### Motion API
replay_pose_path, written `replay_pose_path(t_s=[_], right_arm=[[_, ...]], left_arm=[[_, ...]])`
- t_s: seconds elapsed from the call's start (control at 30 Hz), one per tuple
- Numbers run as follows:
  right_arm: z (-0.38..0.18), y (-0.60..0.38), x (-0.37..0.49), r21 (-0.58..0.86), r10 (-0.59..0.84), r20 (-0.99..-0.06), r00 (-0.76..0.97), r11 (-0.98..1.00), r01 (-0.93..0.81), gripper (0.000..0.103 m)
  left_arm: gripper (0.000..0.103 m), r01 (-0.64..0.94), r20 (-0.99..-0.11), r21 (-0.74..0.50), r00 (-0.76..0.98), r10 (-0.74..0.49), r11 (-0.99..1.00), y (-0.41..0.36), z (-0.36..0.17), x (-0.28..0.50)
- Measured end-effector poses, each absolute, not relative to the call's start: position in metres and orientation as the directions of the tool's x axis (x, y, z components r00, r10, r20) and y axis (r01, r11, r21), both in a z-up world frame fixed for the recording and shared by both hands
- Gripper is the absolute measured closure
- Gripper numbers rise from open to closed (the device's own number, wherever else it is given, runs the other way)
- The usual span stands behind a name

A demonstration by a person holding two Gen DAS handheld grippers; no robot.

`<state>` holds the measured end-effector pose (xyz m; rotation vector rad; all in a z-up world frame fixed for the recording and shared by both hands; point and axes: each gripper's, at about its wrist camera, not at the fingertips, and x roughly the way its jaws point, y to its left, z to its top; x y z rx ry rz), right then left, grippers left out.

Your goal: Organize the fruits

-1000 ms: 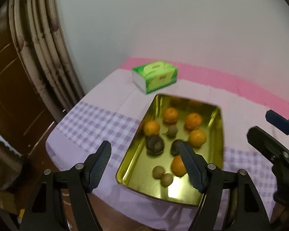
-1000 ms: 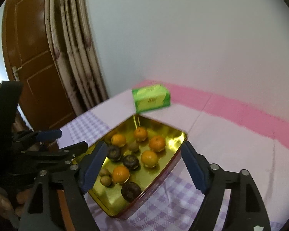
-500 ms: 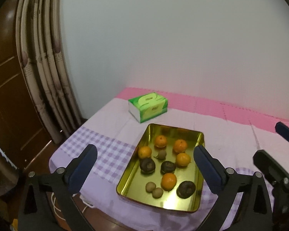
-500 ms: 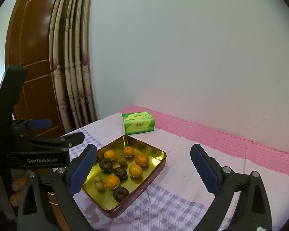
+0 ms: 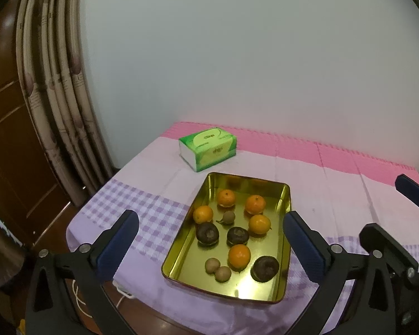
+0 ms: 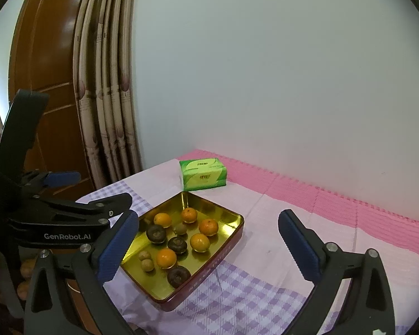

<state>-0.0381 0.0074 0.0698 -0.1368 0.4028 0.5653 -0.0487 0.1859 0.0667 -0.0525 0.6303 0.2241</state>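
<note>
Both the left gripper (image 5: 209, 240) and right gripper (image 6: 208, 237) hang spread wide and empty above the table (image 5: 153, 167), while oranges (image 5: 239, 255), dark fruits (image 5: 207, 233) and small brown fruits (image 5: 223, 273) lie mixed in the gold tray (image 5: 282, 251), which fits either sorting ahead or fruits already gathered.

A home room: wooden door (image 6: 50, 89) and curtains (image 6: 109, 92) at left, cloth-covered table (image 6: 293, 223), tissue pack (image 6: 203, 173).

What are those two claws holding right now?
Nothing. The left gripper and right gripper are both open and empty; all fruit lies in the gold tray.
</note>
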Motion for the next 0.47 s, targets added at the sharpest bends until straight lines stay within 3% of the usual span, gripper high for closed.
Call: replay_pose_path(t_s=[0.27, 0.47], right_arm=[[0.054, -0.007, -0.025, 0.030, 0.480, -0.456, 0.749, 0.849, -0.527, 0.003], [0.022, -0.063, 0.010, -0.001, 0.352, -0.542, 0.763, 0.908, -0.419, 0.003]], left_arm=[[0.001, -0.220, -0.605, 0.015, 0.775, 0.184, 0.975, 0.187, 0.057, -0.043], [0.001, -0.224, -0.639, 0.025, 0.746, 0.188, 0.974, 0.186, 0.047, -0.036]])
